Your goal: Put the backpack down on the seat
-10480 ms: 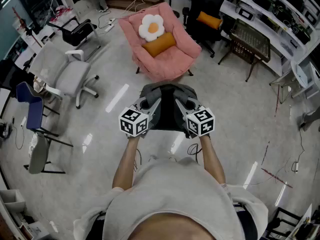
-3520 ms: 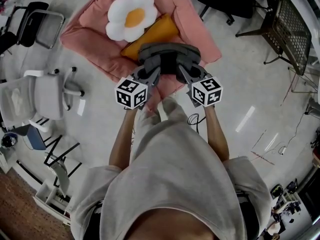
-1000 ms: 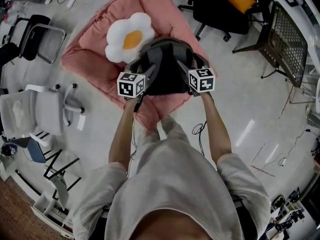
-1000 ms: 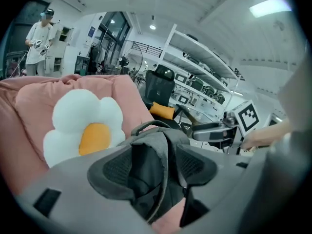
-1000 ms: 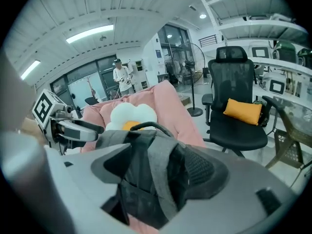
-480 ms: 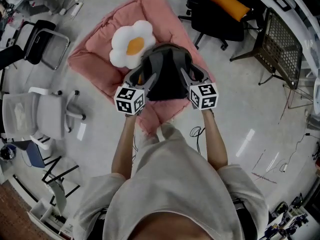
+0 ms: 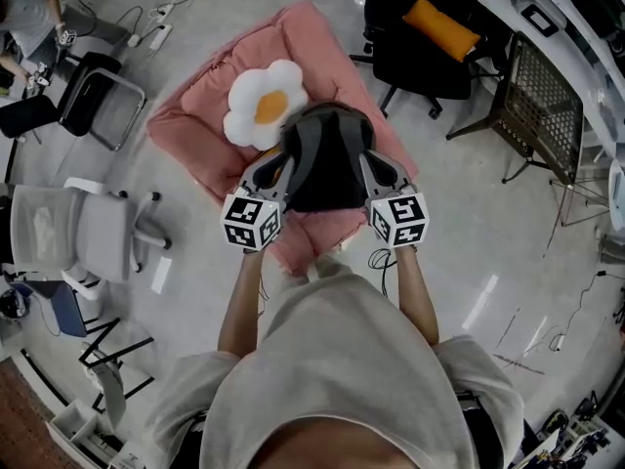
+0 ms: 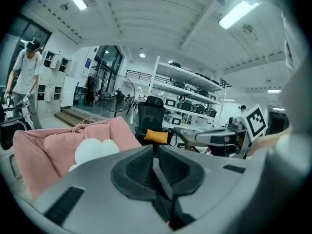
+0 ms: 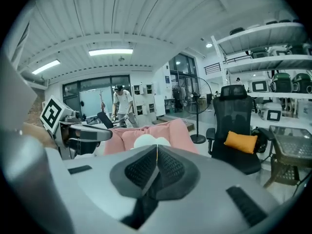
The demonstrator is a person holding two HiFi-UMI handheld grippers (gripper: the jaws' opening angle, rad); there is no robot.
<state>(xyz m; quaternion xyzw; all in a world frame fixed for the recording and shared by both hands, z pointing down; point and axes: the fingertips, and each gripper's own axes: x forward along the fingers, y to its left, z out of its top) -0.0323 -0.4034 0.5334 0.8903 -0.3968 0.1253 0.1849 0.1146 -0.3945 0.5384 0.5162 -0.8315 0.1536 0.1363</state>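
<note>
Left gripper (image 7: 276, 164) and right gripper (image 7: 375, 167), just closed empty, hang seemingly clear beside the backpack (image 7: 327, 154).

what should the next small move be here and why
Probably just draw both grippers back toward the body and stop. The backpack already sits on the pink chair, beside the flower cushion. The left gripper and right gripper have just closed their jaws with nothing between them, so neither holds it.

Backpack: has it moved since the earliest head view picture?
Yes. The backpack, then held short of the pink seat, now lies on it, right of the flower cushion.
</note>
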